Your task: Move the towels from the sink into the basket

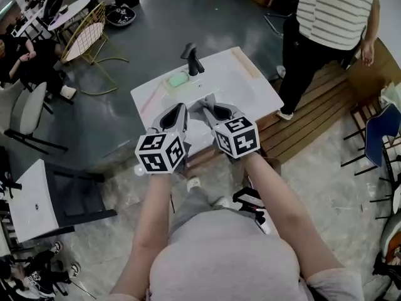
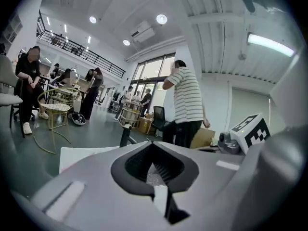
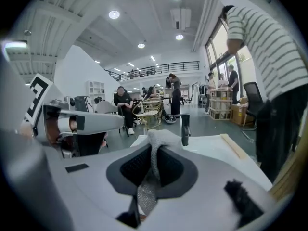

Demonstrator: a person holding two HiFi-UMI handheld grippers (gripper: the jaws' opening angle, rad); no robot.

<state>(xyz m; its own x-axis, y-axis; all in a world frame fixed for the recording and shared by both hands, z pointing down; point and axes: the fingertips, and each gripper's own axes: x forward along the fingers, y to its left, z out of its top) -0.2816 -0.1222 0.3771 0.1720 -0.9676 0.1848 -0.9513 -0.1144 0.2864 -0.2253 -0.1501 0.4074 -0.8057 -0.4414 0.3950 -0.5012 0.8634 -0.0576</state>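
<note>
Nearest, a grey shirt [image 1: 219, 256] and two bare forearms [image 1: 153, 218] stretched forward. At their ends, side by side and just apart, the left gripper [image 1: 181, 109] and the right gripper [image 1: 208, 107], each with a marker cube [image 1: 160, 153] on its near end. Right gripper narrow, clamped on a grey towel [image 3: 161, 137]: cloth running up between the pads and bunching over the tips. Left gripper narrow too, jaws almost together with a patch of the same grey weave caught in the gap. In the head view, towel as a small grey bunch between the two tips, over the white sink [image 1: 244, 80] and not down in its bowl; cannot tell how high above it. Farther on the sink, a green bar [image 1: 178, 79] to the left and a black tap [image 1: 192, 59] at the far rim. Right of the sink, a person [image 1: 335, 11] in a striped top, standing on wooden boards [image 1: 313, 105]. Far left, well apart from the sink, a gold wire basket [image 1: 84, 33] on thin legs on the grey floor [image 1: 163, 17], with seated people [image 1: 19, 55] beyond.
</note>
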